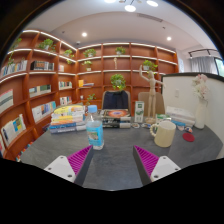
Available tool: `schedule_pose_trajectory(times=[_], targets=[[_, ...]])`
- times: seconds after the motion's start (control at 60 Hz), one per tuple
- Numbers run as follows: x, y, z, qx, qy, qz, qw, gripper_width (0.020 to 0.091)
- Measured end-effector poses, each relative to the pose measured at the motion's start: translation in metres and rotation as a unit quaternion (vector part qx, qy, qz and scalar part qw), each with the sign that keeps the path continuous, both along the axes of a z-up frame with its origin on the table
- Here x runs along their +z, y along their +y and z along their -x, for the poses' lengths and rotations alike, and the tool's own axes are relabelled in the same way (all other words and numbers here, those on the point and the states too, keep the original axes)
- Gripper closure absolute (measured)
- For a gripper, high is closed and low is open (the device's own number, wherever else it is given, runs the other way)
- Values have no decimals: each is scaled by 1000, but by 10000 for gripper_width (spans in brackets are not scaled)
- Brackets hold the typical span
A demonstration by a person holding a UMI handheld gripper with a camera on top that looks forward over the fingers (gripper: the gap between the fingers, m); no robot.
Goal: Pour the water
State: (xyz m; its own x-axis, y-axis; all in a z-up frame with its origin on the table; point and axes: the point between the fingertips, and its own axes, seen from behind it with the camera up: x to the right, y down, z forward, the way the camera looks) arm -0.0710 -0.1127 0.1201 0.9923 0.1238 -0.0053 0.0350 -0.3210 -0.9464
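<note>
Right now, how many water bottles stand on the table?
1. The water bottle stands on the table, just ahead of the open tongs, beside the book stack. Others may be hidden behind the clutter.

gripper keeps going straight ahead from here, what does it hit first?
Probably nothing soon. The gripper has its fingers open over bare grey table. The clear plastic water bottle with blue label stands left of the line, the cream ceramic mug right. Depth is unclear.

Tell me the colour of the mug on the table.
Cream, in the gripper view: the mug stands beyond the open tongs.
</note>
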Motion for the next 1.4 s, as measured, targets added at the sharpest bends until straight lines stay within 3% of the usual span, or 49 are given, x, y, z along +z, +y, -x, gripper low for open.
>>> schedule_pose_trajectory(times=[0.033, 0.15, 0.583, 0.683, 0.783, 0.883, 0.983, 1.25, 1.4], targets=[[-34, 10, 31, 2, 9, -2, 1000, 296], [-57, 34, 70, 12, 20, -3, 1000, 290], [-51, 148, 123, 22, 30, -26, 999, 300], [-50, 164, 123, 10, 25, -34, 999, 394], [-51, 173, 111, -21, 12, -40, 999, 638], [-51, 174, 113, -15, 19, -41, 999, 673], [-52, 175, 113, -10, 20, -36, 999, 773], [-50, 174, 105, -12, 66, -24, 997, 791], [-41, 172, 78, -39, 171, -13, 984, 791]])
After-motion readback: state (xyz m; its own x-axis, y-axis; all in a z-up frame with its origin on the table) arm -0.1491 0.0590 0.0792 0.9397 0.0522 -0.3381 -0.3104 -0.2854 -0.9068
